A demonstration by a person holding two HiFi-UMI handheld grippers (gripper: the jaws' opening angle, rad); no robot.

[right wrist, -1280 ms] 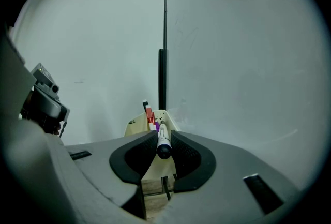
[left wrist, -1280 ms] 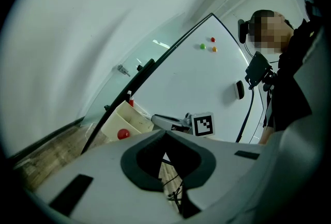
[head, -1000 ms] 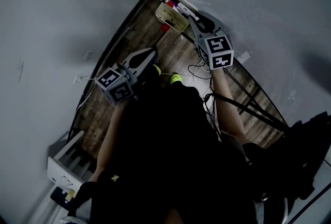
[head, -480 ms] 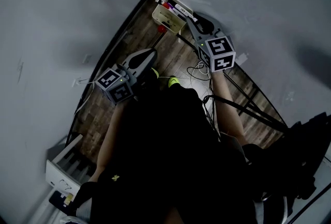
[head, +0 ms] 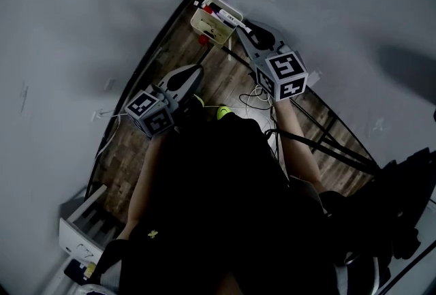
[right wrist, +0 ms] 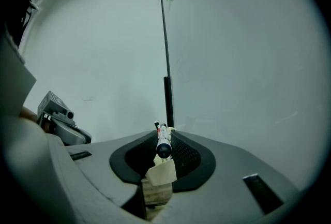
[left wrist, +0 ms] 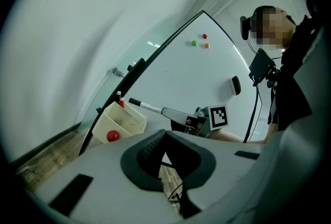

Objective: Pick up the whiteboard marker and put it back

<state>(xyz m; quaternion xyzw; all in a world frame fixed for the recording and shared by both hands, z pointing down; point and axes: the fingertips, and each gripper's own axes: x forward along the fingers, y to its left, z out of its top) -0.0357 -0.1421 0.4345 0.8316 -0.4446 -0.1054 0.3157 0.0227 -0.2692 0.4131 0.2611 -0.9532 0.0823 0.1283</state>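
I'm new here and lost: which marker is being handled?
Find the whiteboard, then the cream bin at its foot. By the bin, the right tool clamps a white marker with a black cap; the other markers sit inside the bin.

No legible words or numbers. Only black-and-white square code patterns on the right-hand grey cube (head: 283, 75) and left-hand grey cube (head: 151, 112). The label on the white whiteboard marker (right wrist: 163, 141) is unreadable.

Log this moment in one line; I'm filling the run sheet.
right gripper: shut on whiteboard marker | left gripper: shut, empty | marker tip near cream bin
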